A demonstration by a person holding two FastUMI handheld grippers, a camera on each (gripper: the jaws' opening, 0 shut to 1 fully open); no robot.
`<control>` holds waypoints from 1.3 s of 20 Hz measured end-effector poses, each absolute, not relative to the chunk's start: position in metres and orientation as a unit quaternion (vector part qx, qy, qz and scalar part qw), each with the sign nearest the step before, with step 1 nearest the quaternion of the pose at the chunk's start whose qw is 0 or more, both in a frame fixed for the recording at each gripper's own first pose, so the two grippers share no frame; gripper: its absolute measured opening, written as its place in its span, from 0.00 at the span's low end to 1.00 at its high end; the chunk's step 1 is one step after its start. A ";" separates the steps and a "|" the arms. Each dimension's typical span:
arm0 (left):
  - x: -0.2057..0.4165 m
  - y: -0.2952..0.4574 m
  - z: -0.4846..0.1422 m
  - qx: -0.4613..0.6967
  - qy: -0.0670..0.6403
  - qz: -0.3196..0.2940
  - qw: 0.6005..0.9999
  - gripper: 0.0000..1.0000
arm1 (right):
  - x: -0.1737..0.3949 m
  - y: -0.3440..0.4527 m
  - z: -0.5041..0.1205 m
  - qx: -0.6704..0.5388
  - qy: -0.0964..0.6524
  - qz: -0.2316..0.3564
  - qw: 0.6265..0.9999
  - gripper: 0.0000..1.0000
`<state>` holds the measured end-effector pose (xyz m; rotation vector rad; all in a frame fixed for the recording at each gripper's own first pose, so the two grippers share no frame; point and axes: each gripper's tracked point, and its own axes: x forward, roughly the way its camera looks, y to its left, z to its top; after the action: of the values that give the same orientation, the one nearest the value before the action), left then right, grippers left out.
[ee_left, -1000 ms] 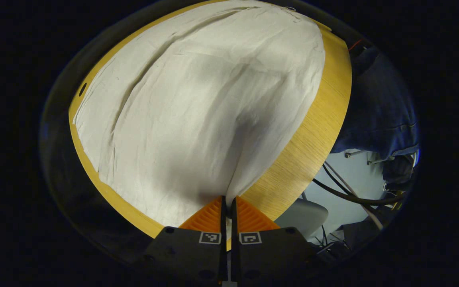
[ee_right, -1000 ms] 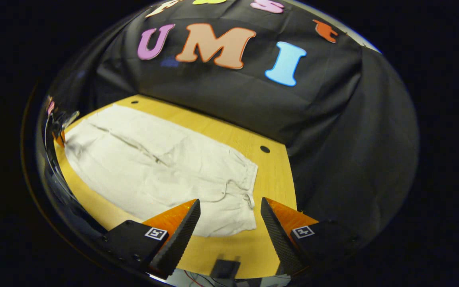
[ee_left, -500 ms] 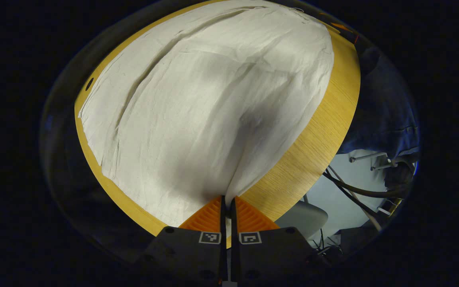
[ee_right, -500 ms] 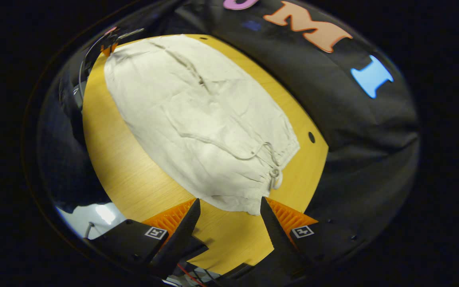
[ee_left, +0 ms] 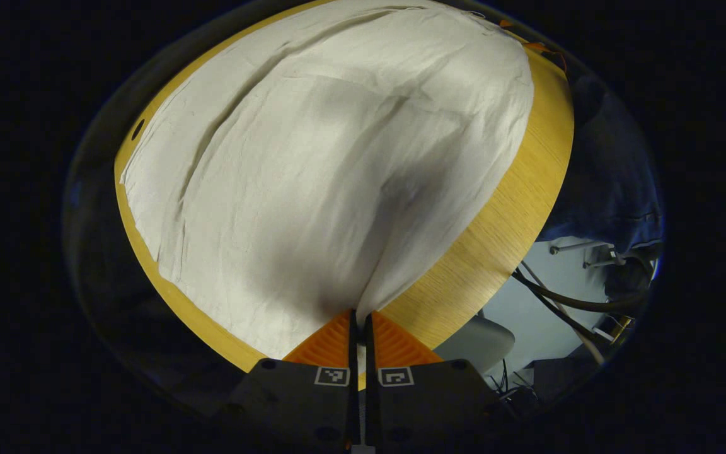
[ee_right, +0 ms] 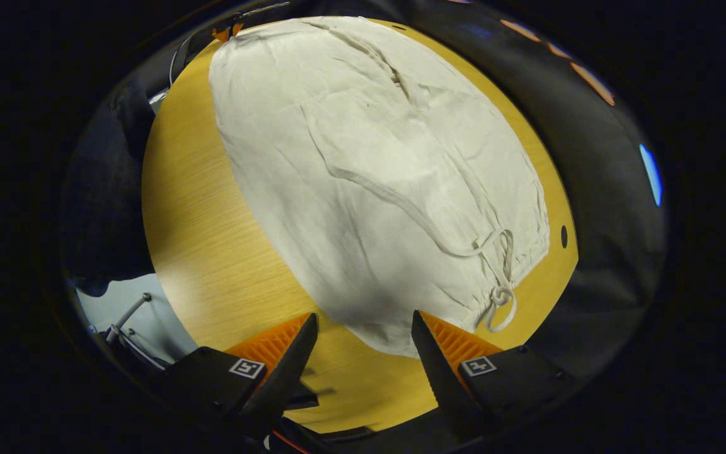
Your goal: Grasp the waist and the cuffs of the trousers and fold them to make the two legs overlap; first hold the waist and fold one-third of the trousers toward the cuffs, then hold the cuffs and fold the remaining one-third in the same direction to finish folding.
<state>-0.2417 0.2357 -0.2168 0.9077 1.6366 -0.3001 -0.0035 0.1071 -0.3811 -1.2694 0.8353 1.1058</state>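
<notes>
Trousers: pale trousers (ee_left: 312, 183) lie spread flat on the wooden desk (ee_left: 501, 239), covering most of its top; in the right gripper view the waist with its drawstring (ee_right: 495, 296) lies toward 5 o'clock, the legs running off toward 11 o'clock.
Left hand-held gripper: the left hand-held gripper (ee_left: 359, 315) has its fingers pressed together on a pinch of cloth at the cuff end, at 6 o'clock in its view; the fabric rises in a small tent toward the grip.
Right hand-held gripper: the right hand-held gripper (ee_right: 363, 331) is wide open, holding nothing, with the near waist corner between its fingers.
Handling: thin, soft and light by the look of it; likely to sag and wrinkle, not slip.
Where to hold: probably the gathered waistband edge, thicker than the leg cloth, taking both layers.
</notes>
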 end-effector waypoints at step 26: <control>-0.214 0.238 -0.180 0.426 0.656 -0.105 0.615 0.00 | 0.008 0.119 -0.347 -0.513 0.391 0.431 0.631 0.04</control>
<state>-0.2136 0.2383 -0.1799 0.9819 1.5106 -0.2423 0.0083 0.1191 -0.3465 -1.1756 0.8946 0.9875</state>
